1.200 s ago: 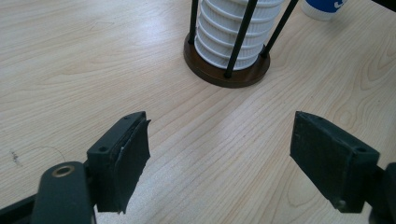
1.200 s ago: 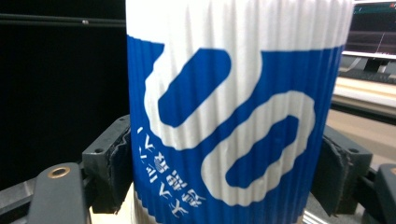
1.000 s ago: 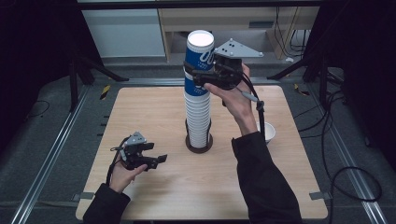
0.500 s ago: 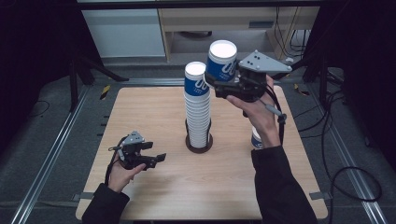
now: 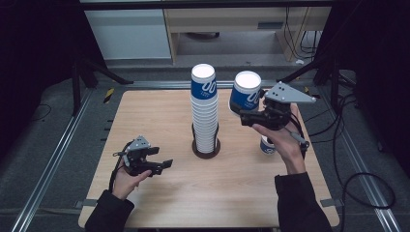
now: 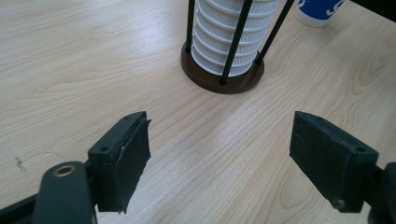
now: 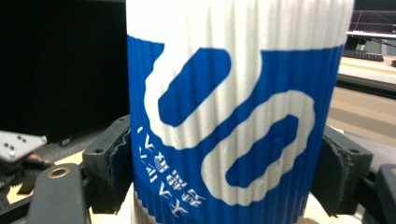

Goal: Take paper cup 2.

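Note:
A tall stack of blue-and-white ribbed paper cups stands in a dark wire holder at the table's middle, its round base also in the left gripper view. My right gripper is shut on one such cup and holds it in the air to the right of the stack, apart from it. In the right gripper view both pads press the cup's ribbed sides. My left gripper rests low at the front left, jaws open over bare wood, nothing between them.
Another blue-and-white cup stands on the table by my right hand, and its lower part appears in the left gripper view. The wooden table sits on a metal-framed floor, with shelving behind and cables at the right.
My right gripper has taken the top cup off the stack and carried it to the right and downward. The left gripper has stayed where it was.

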`<action>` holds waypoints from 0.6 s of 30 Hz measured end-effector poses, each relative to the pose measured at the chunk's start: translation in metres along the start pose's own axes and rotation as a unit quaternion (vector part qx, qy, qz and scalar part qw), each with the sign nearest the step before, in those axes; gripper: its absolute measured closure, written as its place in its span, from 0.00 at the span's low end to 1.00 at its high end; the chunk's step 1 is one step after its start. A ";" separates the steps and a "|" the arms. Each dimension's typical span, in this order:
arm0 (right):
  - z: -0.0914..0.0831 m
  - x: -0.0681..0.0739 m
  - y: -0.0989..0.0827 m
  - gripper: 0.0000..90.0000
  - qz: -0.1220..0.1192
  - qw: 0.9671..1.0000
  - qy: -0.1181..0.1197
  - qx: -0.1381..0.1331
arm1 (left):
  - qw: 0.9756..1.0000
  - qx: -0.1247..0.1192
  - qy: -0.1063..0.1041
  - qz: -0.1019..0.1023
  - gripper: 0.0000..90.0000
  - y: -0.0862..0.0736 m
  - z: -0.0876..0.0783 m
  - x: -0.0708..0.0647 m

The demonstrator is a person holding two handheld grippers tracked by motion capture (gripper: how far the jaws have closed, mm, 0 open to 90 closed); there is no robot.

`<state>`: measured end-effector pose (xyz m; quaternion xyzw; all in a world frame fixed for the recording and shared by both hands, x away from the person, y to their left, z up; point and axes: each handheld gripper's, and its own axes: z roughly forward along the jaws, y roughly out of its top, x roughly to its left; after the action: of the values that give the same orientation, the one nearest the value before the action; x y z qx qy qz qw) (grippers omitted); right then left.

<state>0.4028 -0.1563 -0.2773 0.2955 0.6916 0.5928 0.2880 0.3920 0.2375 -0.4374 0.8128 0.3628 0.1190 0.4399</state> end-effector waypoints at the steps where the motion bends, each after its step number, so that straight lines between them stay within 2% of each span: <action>1: 0.000 0.000 0.000 0.23 0.000 1.000 0.000 0.000 | 1.000 0.000 0.000 0.000 0.22 0.000 0.000 0.000; 10: -0.001 -0.002 -0.034 0.23 0.009 0.999 0.012 0.030 | 1.000 0.000 -0.003 0.002 0.22 0.000 -0.001 -0.001; 18: 0.001 0.000 -0.060 0.23 0.005 0.998 0.019 0.059 | 1.000 -0.001 -0.011 0.004 0.22 0.000 -0.002 -0.002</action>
<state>0.3999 -0.1631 -0.3364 0.3039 0.7295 0.5579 0.2534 0.3897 0.2369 -0.4356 0.8150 0.3548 0.1119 0.4443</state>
